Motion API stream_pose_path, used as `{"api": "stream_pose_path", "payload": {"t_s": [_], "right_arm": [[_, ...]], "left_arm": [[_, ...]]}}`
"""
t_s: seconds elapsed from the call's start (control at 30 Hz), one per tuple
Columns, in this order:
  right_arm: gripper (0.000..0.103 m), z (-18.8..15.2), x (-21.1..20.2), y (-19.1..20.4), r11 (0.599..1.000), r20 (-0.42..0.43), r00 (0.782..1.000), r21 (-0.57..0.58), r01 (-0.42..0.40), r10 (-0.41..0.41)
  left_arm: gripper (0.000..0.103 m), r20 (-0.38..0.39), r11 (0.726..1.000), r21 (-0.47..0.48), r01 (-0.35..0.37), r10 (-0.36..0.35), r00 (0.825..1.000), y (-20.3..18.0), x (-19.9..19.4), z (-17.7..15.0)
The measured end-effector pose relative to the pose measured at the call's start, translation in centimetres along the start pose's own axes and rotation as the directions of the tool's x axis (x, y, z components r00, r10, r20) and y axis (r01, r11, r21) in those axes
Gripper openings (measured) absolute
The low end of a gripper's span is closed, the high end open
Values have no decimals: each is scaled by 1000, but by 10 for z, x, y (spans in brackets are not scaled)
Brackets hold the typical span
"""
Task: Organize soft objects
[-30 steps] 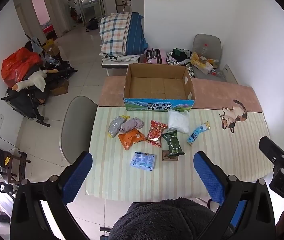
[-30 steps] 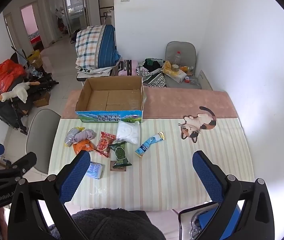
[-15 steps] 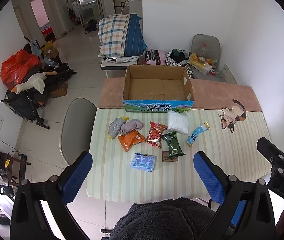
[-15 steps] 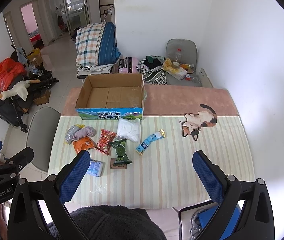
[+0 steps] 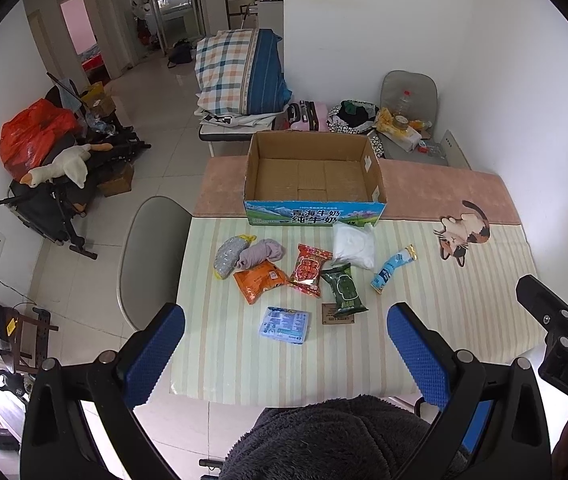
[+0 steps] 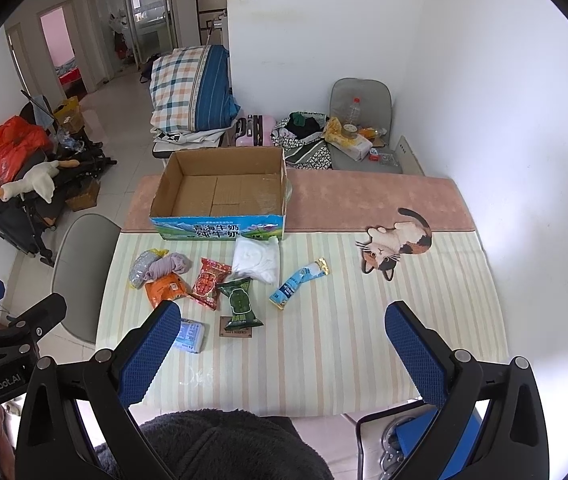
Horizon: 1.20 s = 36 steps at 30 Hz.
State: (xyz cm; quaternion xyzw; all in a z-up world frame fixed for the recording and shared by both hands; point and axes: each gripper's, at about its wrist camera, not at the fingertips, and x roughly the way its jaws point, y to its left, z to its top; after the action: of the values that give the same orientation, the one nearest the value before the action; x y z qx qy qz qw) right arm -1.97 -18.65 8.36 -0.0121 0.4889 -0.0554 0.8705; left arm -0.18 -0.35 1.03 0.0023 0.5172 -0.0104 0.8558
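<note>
You are holding both grippers high and back from the table [image 5: 484,288], looking down on it; nothing is being touched yet, so the task is reading as not yet started.

The table is carrying an open cardboard box [image 5: 314,174] at its far side, and the box is showing only its bare floor. Just in front of the box, on the striped cloth, the soft things are lying in a loose cluster: a white bundle [image 5: 354,244] nearly touching the box front, a mauve cloth roll [image 5: 261,252] beside a grey mesh pouch [image 5: 227,258], then an orange packet [image 5: 259,280], a red packet [image 5: 310,270], a green packet [image 5: 344,290], a blue tube packet [image 5: 392,270] and, nearest you, a blue tissue pack [image 5: 286,325].

Your left gripper [image 5: 284,354] is hanging with jaws spread wide, gripping nothing. Your right gripper [image 6: 281,352] is doing the same, jaws released.

Key relation: the cluster is lying ahead of and below both jaws, towards the left half of the table. In the left view the tissue pack is sitting almost centred between the fingers; in the right view it is lying off by the left finger [image 6: 151,354]. So your left gripper is judged the nearer. The pack's long axis is running roughly across your view, so its short side is facing the gap.
</note>
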Motion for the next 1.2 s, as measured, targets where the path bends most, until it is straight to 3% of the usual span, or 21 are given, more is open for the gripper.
{"api": "stream_pose_path", "payload": {"t_s": [1.2], "right_arm": [[103, 0, -5, -1, 1000, 13, 1000, -4, -19, 19]], "left_arm": [[103, 19, 1000, -6, 10, -10, 1000, 5, -9, -5]]}}
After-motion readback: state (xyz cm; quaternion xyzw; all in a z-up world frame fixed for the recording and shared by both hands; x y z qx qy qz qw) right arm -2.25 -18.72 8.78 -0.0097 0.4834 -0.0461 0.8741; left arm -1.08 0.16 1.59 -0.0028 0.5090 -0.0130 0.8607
